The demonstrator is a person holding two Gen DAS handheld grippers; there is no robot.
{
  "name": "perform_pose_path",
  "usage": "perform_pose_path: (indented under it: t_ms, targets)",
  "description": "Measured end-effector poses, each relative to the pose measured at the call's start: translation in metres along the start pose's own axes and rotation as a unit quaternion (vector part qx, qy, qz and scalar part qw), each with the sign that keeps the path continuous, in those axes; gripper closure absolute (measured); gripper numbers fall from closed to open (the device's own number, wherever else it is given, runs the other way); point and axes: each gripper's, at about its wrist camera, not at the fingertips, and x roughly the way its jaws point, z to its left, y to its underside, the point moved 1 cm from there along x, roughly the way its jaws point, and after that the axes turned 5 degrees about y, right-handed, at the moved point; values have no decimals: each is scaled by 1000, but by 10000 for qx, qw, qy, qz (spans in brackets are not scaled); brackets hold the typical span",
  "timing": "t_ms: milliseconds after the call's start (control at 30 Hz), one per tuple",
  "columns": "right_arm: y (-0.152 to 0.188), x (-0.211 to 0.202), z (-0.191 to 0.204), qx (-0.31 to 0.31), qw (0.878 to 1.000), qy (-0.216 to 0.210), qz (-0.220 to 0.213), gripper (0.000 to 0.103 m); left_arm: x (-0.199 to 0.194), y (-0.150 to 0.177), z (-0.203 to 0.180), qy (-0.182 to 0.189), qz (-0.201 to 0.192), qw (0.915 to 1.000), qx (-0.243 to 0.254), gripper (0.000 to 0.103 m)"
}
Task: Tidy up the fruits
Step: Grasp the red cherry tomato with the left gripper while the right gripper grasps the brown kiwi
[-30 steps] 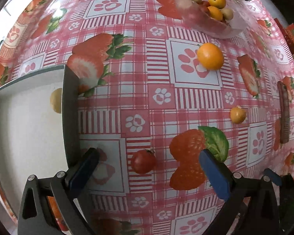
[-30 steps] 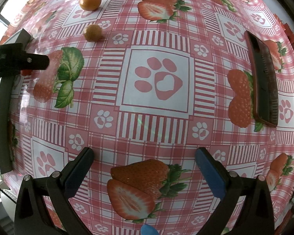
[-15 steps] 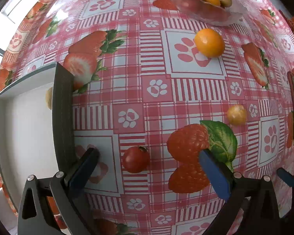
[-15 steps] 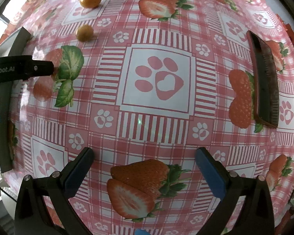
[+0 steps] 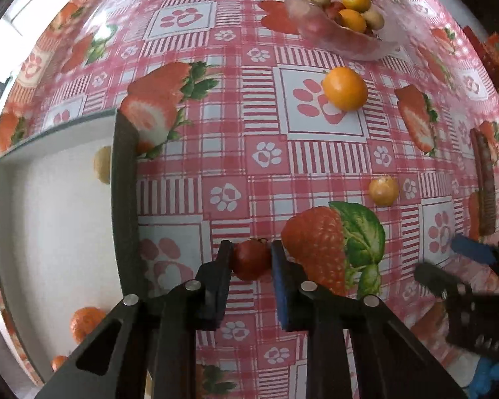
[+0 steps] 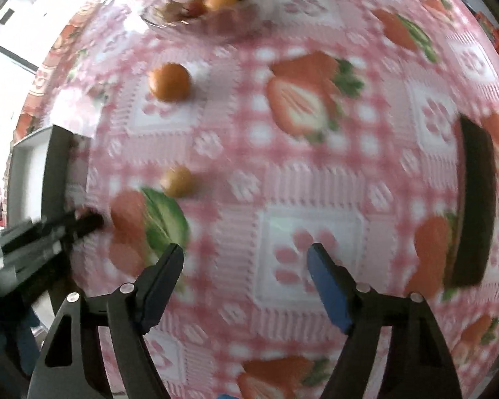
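One cherry tomato (image 5: 251, 259); one loose orange (image 5: 345, 88); one tray (image 5: 124, 199); one bowl (image 5: 319, 33), perhaps six fruits inside

Tomato (image 5: 251, 259) right of tray (image 5: 124, 199)

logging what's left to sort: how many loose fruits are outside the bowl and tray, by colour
red tomato: 1
orange fruit: 1
yellow-brown fruit: 1
total: 3

Bright daylight from the left glares off the tablecloth (image 5: 236, 173); fisheye bends edges, and the right wrist view is motion-blurred.
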Motion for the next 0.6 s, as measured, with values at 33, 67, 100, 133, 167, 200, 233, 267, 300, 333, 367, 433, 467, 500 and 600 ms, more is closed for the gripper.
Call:
perform_pose_path:
  t_ms: [33, 67, 100, 133, 167, 200, 233, 267, 300, 333, 367, 433, 467, 500, 600]
  targets:
    - [-7, 1, 10, -63, 10000, -2, -27, 23, -2, 3, 4, 30, -3, 10000, -60, 78]
    - [-14, 3, 20, -135, 9999, 8, -53, 23, -3, 5, 7, 64, -8, 9999, -123, 78]
    - [-20, 4, 30, -204, 9998, 15, -75, 25, -7, 11, 14, 110, -17, 9997, -200, 78]
    - [-26, 6, 39, -255, 9996, 24, -80, 26, -9, 13, 18, 173, -26, 9994, -284, 78]
    - [-31, 9, 47, -299, 9995, 39, -69, 29, -11, 15, 22, 215, -44, 9992, -343, 78]
    - [-34, 9, 56, -345, 9993, 117, -108, 29, -12, 20, 25, 249, -62, 9989, -390, 78]
    - [-37, 11, 64, -399, 9989, 184, -150, 31, -15, 23, 29, 289, -86, 9986, -434, 78]
    - [-42, 11, 71, -489, 9983, 276, -175, 36, -19, 25, 31, 342, -114, 9982, -469, 78]
    - [-43, 12, 79, -549, 9976, 358, -200, 48, -23, 27, 33, 377, -135, 9980, -488, 78]
    - [-46, 13, 86, -621, 9967, 472, -231, 56, -27, 30, 36, 419, -171, 9977, -505, 78]
    - [-48, 13, 91, -687, 9957, 567, -256, 75, -32, 33, 37, 449, -201, 9975, -513, 78]
    - [-51, 13, 95, -597, 9971, 445, -185, 79, -40, 37, 41, 496, -241, 9970, -552, 78]
    - [-51, 13, 95, -503, 9980, 356, -143, 79, -44, 39, 43, 509, -259, 9967, -572, 78]
    - [-47, 10, 90, -381, 9990, 236, -88, 79, -47, 42, 43, 511, -276, 9966, -588, 78]
    - [-29, 1, 76, -193, 9998, -31, 11, 79, -59, 46, 50, 546, -343, 9959, -637, 78]
